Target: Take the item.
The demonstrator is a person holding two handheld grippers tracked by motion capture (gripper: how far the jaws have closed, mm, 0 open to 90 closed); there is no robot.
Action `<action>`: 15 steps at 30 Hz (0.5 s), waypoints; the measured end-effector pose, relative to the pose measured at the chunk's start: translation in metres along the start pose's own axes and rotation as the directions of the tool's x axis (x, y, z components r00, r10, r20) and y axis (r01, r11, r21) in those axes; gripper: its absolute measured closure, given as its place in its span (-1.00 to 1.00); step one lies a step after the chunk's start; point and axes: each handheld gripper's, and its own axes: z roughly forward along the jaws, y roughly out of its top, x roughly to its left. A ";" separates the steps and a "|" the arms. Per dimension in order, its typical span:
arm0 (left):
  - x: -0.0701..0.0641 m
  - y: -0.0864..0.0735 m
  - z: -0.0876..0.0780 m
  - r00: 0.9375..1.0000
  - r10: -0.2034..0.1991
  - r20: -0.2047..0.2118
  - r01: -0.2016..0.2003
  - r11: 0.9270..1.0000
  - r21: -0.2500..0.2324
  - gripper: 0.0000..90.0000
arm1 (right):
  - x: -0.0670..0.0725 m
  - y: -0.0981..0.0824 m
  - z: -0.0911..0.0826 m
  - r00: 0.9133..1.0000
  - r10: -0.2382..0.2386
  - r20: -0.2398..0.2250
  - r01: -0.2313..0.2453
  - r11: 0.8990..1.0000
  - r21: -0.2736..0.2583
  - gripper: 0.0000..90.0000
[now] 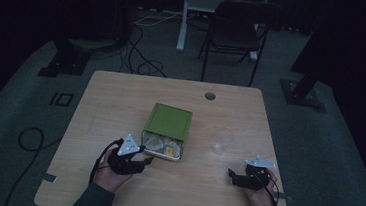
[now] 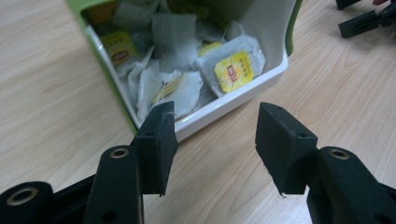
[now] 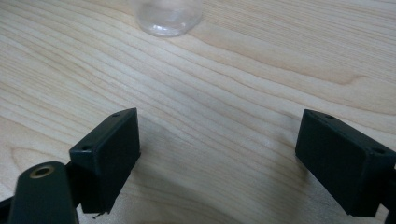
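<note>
Both grippers held apart beside an open tea box

Centrally in the high view, a wooden table (image 1: 121,102) is seen, with a dark chair (image 1: 237,30) standing beyond its far edge at the upper middle of the frame. A green box (image 1: 170,123) is placed near the table's centre, its white inner tray (image 2: 233,100) slid out toward the lower edge of the frame. Tea bags (image 2: 231,67) with yellow tags are seen piled inside the tray in the left gripper view. A clear glass (image 1: 221,140) is set just right of the box. The left gripper (image 1: 147,161) is held at the lower left of the box, its fingers (image 2: 159,140) spread apart just before the tray's rim, nothing between them. The right gripper (image 1: 231,175) is held at the lower right, well apart from the box; its fingers (image 3: 112,154) are also spread wide over bare wood, with the glass at the upper edge of its view.
</note>
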 end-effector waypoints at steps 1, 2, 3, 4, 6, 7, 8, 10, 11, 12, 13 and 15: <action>0.000 0.000 0.000 1.000 0.000 0.000 0.000 1.000 0.000 0.09 | 0.000 0.000 0.000 1.000 0.000 0.000 0.000 1.000 0.000 -0.70; -0.002 0.003 0.002 1.000 0.004 0.007 -0.004 1.000 -0.004 0.09 | 0.000 0.000 0.000 1.000 0.000 0.000 0.000 1.000 0.000 -0.70; -0.002 0.004 0.002 1.000 0.009 0.012 -0.009 1.000 -0.002 0.09 | 0.000 0.000 0.000 1.000 0.000 0.000 0.000 1.000 0.000 -0.70; -0.002 0.004 0.002 1.000 0.009 0.012 -0.009 1.000 -0.002 0.09 | 0.000 0.000 0.000 1.000 0.000 0.000 0.000 1.000 0.000 -0.70; -0.004 0.007 0.005 1.000 0.015 0.021 -0.015 1.000 -0.006 0.09 | 0.000 0.000 0.000 1.000 0.000 0.000 0.000 1.000 0.000 -0.70; -0.005 0.009 0.007 1.000 0.020 0.024 -0.020 1.000 -0.005 0.09 | 0.000 0.000 0.000 1.000 0.000 0.000 0.000 1.000 0.000 -0.70; -0.007 0.011 0.010 0.999 0.025 0.029 -0.025 1.000 -0.007 0.09 | 0.000 0.000 0.000 1.000 -0.001 0.000 0.001 1.000 0.000 -0.70; -0.007 0.013 0.012 0.999 0.027 0.032 -0.027 1.000 -0.007 0.08 | 0.000 0.000 0.000 1.000 -0.001 0.000 0.001 1.000 0.000 -0.70; -0.008 0.014 0.014 0.999 0.027 0.038 -0.027 1.000 -0.011 0.08 | 0.000 0.000 0.000 1.000 -0.001 0.000 0.001 1.000 0.000 -0.70; -0.008 0.015 0.015 0.999 0.027 0.044 -0.027 1.000 -0.014 0.07 | 0.000 0.000 0.000 1.000 -0.001 0.000 0.001 1.000 0.000 -0.70; -0.008 0.015 0.015 0.999 0.027 0.044 -0.027 1.000 -0.014 0.06 | 0.000 0.000 0.000 1.000 -0.001 0.000 0.001 1.000 0.000 -0.70; -0.009 0.018 0.019 0.998 0.032 0.052 -0.031 0.999 -0.019 0.04 | 0.000 0.000 0.000 1.000 0.000 0.000 0.000 1.000 0.000 -0.70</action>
